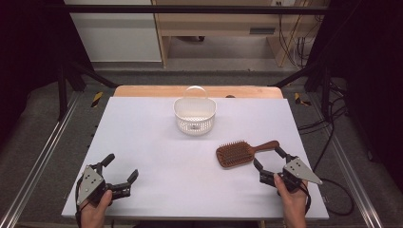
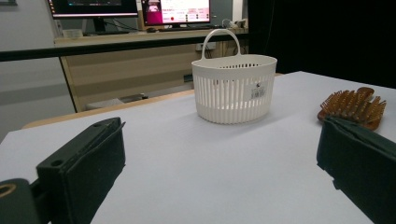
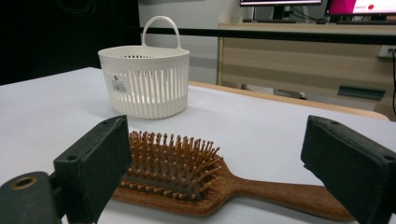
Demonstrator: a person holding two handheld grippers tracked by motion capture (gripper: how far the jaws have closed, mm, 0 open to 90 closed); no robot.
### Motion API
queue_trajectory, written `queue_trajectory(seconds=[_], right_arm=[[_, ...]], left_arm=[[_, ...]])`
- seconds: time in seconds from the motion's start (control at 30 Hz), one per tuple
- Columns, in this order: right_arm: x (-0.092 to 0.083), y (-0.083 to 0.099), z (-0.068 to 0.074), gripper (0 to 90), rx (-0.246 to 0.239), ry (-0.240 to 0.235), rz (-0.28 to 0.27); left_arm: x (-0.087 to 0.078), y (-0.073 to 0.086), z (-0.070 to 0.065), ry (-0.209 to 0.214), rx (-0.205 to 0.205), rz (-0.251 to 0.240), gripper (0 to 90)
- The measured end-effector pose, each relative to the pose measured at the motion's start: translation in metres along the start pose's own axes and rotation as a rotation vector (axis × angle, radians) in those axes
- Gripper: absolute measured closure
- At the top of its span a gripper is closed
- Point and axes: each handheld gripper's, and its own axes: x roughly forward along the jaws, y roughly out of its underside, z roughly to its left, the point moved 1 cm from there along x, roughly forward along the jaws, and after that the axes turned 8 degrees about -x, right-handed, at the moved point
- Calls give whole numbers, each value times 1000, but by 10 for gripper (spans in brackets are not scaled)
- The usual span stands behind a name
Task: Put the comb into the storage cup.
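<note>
- The left gripper [image 1: 121, 174], a black two-jaw tool with a grey three-cornered plate on top, is held by a hand [image 1: 93, 213] at the near left corner of the white rectangular table top [image 1: 157, 156]. Its jaws are spread wide, and only bare table surface is seen between them in the left gripper view.
- The right gripper [image 1: 269, 158], of the same black build with a grey plate, is held by the other hand [image 1: 293, 205] at the near right side of the table. Its jaws are also spread wide and nothing is pinched by them.
- The brown wooden paddle hairbrush [image 1: 240, 152] with amber bristles is laid flat on the table, bristles up, just in front of the right gripper. In the right gripper view, its handle [image 3: 289, 193] is seen stretching across the gap between the two jaws, but it is not pressed by either jaw.
- The white plastic slotted basket [image 1: 194, 115] with an arched carrying handle is placed upright farther back, near the middle of the far edge, well apart from the hairbrush.
- A small white barcode sticker [image 3: 120, 83] is found on the basket wall; its print is too small to be read. A small dark mark [image 2: 258, 85] is printed just above it.
- Behind the table, computer monitors [image 2: 175, 10] are seen on a wooden desk; their screen text cannot be read.
</note>
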Motion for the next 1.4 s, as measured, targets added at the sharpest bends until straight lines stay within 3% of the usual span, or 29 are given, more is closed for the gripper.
queue_trajectory(seconds=[0.2, 0.43, 0.53, 0.6, 0.9, 0.93, 0.97, 1.07, 1.23, 1.33, 1.4], right_arm=[[0, 0, 0, 64, 37, 3, 45], [3, -3, 4, 63, 11, 58, 98], [9, -4, 4, 64, 32, 44, 105], [14, -8, 4, 79, -7, 54, 141], [33, -41, -12, 186, -35, 59, 264], [41, -49, -19, 208, -49, 54, 308], [41, -49, -19, 208, -49, 54, 308], [57, -60, -28, 259, -68, 37, 386], [73, -64, -35, 310, -96, 20, 450], [84, -60, -38, 410, -103, -5, 522], [86, -59, -38, 443, -109, -9, 536]], left_arm=[[-1, 2, 3, -22, -21, 2, 10], [0, 4, 6, -34, -41, 9, 10], [0, 5, 7, -40, -54, 15, 13], [0, 4, 7, -38, -54, 14, 12], [-1, 3, 7, -35, -43, 9, 12], [-1, 3, 8, -37, -45, 9, 12], [-1, 3, 8, -37, -47, 7, 12], [0, 4, 8, -35, -53, 10, 12], [0, 4, 9, -33, -47, 15, 12], [-2, 3, 8, -38, -39, 12, 12], [-2, 3, 9, -41, -40, 10, 12]])
